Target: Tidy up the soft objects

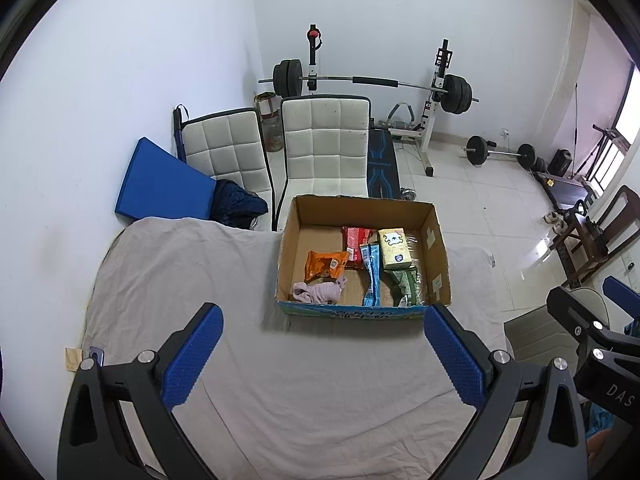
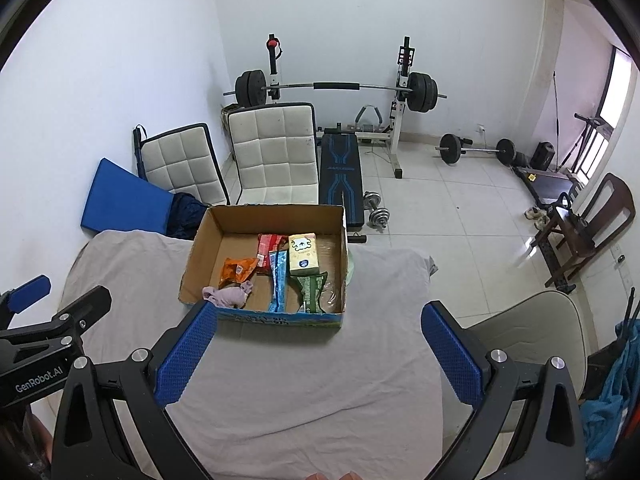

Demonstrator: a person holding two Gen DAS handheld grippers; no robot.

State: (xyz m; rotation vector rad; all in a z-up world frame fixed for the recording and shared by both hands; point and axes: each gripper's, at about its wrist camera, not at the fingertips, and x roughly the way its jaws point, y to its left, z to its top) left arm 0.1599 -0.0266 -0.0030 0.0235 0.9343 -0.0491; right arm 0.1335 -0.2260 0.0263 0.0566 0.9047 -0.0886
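An open cardboard box [image 1: 438, 236] [image 2: 200, 240] stands at the far side of the grey-clothed table [image 1: 180, 280] [image 2: 320, 380]. In it lie an orange packet [image 1: 324, 264] [image 2: 238, 269], a red packet [image 1: 355, 240] [image 2: 267, 246], a blue packet [image 1: 372, 276] [image 2: 278, 280], a green packet [image 1: 406, 286] [image 2: 312, 286], a yellow tissue pack [image 1: 395, 249] [image 2: 303, 254] and a pink cloth [image 1: 320, 292] [image 2: 229, 295]. My left gripper [image 1: 324, 350] is open and empty, short of the box. My right gripper [image 2: 320, 346] is open and empty, also short of the box.
Two white padded chairs [image 1: 326, 144] [image 2: 276, 152] and a blue cushion [image 1: 160, 180] [image 2: 120, 196] stand behind the table. A barbell rack [image 1: 372, 84] [image 2: 340, 88] and weights are on the tiled floor. A beige chair [image 2: 532, 328] is at the right.
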